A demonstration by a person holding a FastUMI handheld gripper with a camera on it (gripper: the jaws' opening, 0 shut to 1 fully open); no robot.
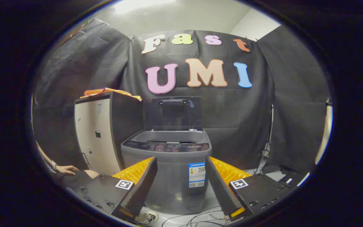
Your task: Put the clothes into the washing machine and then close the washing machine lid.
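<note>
A grey top-loading washing machine (172, 170) stands straight ahead of my fingers, some way off. Its lid (173, 112) is up, leaning back against the booth wall, and the tub opening (169, 137) shows. An orange garment (110, 92) lies on top of a tall cabinet (101, 135) to the left of the machine. My gripper (181, 176) is open, fingers wide apart with nothing between them, low in front of the machine's body.
A person's hand (65, 169) rests low at the left, beside the cabinet. Cables (197, 217) trail over the floor in front of the machine. A stand (268, 148) and dark cases (290, 179) sit to the right.
</note>
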